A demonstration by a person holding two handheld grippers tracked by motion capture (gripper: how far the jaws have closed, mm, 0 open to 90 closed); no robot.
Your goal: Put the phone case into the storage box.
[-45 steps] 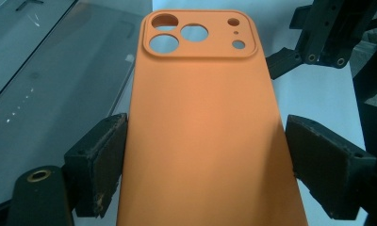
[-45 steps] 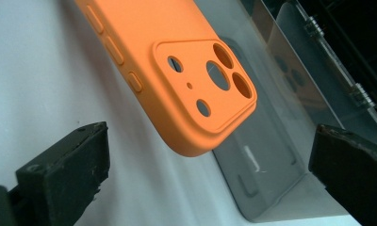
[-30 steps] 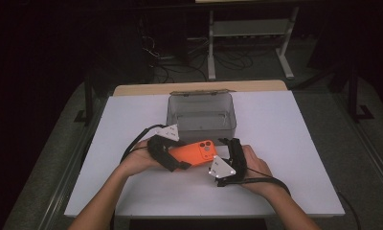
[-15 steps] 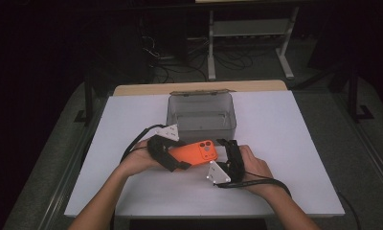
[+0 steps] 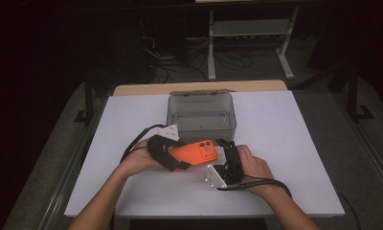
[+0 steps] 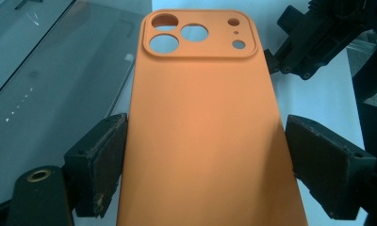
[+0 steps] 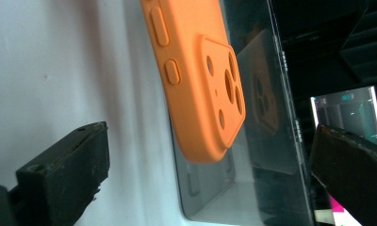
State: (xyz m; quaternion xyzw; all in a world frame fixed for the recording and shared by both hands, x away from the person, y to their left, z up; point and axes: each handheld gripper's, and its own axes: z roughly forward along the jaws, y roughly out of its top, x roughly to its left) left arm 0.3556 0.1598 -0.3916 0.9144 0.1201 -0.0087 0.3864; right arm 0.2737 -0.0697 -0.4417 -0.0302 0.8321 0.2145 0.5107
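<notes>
On the white bench (image 5: 295,143), high view: one orange phone case (image 5: 195,152), lying lengthwise left to right, camera-cutout end toward the person's right, just in front of a clear grey plastic box (image 5: 201,114). Left hand-held gripper (image 5: 173,160) at the case's left end, jaws closed on it across its width; person's left hand (image 5: 138,160) wrapped round the tool, black cable looping off to the left. Right hand-held gripper (image 5: 224,147) just beside the case's cutout end, held in the person's right hand (image 5: 253,165), grey three-cornered plate toward the bench's near edge.

Left gripper view: orange phone case (image 6: 203,127), back face up, running away from the camera, five cutouts in a raised block at the far end. Left hand-held gripper (image 6: 205,160) with one black pad against each long edge of the case, gripping it. Clear box (image 6: 59,84) to the left; right hand-held gripper (image 6: 318,37) at upper right, near the cutout end.

Right gripper view: case (image 7: 196,80) seen edge-on, two side buttons visible, clear of the bench surface, box wall (image 7: 266,141) behind it. Right hand-held gripper (image 7: 210,174) spread wide, jaws to either side of the frame, touching nothing.
</notes>
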